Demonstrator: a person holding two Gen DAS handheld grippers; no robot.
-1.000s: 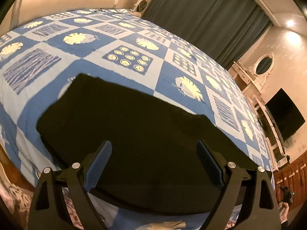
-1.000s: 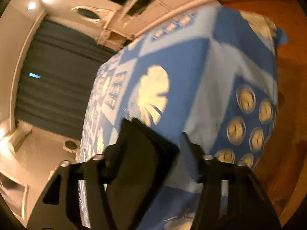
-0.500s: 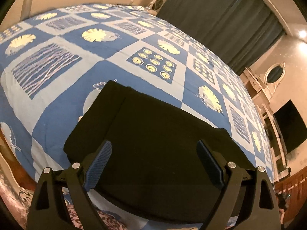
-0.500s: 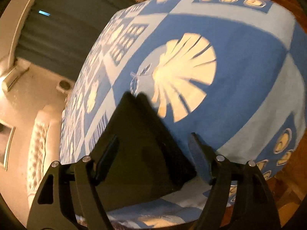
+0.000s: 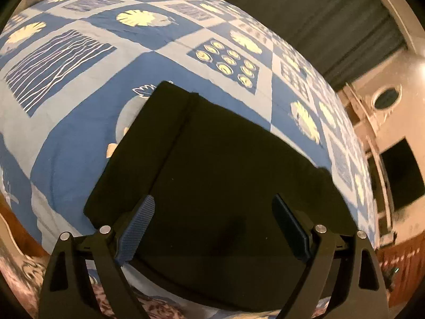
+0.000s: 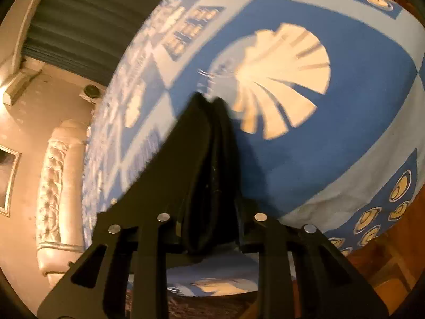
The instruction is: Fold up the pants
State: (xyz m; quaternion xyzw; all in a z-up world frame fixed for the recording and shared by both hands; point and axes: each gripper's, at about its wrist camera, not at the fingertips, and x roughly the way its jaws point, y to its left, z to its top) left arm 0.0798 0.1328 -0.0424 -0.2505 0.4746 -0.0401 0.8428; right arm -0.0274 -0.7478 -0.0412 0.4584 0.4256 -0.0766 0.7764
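The black pants (image 5: 225, 164) lie folded flat on the blue patterned bedspread (image 5: 79, 122), near its front edge. My left gripper (image 5: 213, 226) is open above the near part of the pants, its blue pads wide apart and holding nothing. In the right wrist view my right gripper (image 6: 209, 218) is shut on the bunched end of the pants (image 6: 207, 154), which rises as a dark ridge between the fingers; the pads are hidden by the cloth.
The bed's padded headboard (image 6: 58, 186) stands at the left. Dark curtains (image 5: 318, 18) hang behind the bed. A dresser with an oval mirror (image 5: 386, 98) and a dark screen (image 5: 401, 172) stand at the right. Wooden floor (image 6: 393, 271) lies beyond the bed's edge.
My right gripper has closed on the end of the pants, which now bunches between its fingers. The left gripper has drawn back and turned, staying open.
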